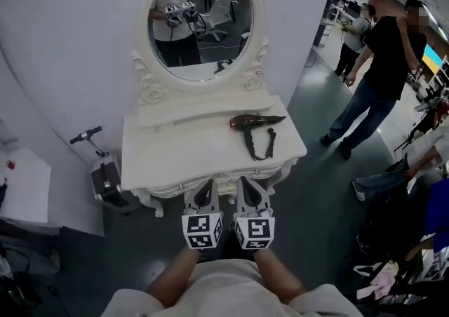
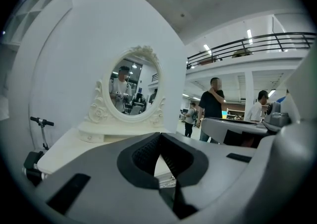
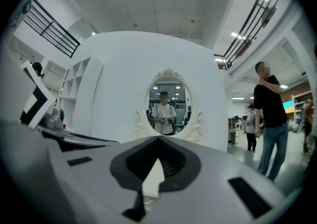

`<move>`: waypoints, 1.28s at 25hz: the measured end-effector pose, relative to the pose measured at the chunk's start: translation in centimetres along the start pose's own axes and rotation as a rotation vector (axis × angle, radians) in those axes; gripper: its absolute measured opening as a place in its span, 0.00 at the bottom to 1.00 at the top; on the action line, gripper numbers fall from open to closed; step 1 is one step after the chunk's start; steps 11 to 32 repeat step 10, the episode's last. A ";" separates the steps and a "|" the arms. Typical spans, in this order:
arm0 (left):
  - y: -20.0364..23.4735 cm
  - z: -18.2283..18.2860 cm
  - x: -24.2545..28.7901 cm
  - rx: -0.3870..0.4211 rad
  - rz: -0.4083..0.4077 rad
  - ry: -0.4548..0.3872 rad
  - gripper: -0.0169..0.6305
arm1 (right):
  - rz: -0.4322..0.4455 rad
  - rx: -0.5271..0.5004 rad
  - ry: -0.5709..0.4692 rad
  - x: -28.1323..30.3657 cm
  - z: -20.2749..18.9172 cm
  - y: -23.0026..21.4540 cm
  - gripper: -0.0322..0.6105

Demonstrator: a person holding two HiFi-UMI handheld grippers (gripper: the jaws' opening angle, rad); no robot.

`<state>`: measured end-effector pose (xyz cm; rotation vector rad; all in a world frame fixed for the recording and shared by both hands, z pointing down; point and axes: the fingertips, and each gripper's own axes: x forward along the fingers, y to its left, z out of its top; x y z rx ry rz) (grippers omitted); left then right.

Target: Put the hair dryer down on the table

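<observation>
**Left gripper (image 1: 205,188) and right gripper (image 1: 250,185) both closed and empty, hair dryer (image 1: 256,122) lying on the counter (image 1: 175,158)**

From the head view, the two grippers are hovering side by side just in front of the counter's near edge, each with its jaws pressed together on nothing. The hair dryer is lying flat on the right half of the white counter, well apart from both grippers, with its dark cord (image 1: 261,146) looping toward the front edge. An oval mirror (image 1: 200,21) in an ornate white frame is standing at the back of the counter. A folded scooter (image 1: 98,165) is leaning by the wall on the left. A person in a black shirt (image 1: 384,63) is standing on the floor to the right, with others further off.

Through the left gripper view, the jaws are meeting at their tips with nothing between them. The mirror (image 2: 133,86) and the counter top (image 2: 64,148) are showing beyond them, and the scooter's handlebar (image 2: 42,121) is poking up at the left. The right gripper's body (image 2: 237,128) is crossing the right side, partly covering the people behind it.

Through the right gripper view, the jaws are likewise lying shut and empty. They are pointing straight at the mirror (image 3: 169,104), while the person in black (image 3: 270,114) is standing at the right.
</observation>
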<state>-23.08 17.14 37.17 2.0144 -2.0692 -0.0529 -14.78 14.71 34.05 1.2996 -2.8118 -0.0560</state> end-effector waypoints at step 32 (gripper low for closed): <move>5.9 4.8 -1.6 -0.042 -0.021 0.018 0.04 | 0.007 -0.034 0.047 3.4 4.4 6.0 0.07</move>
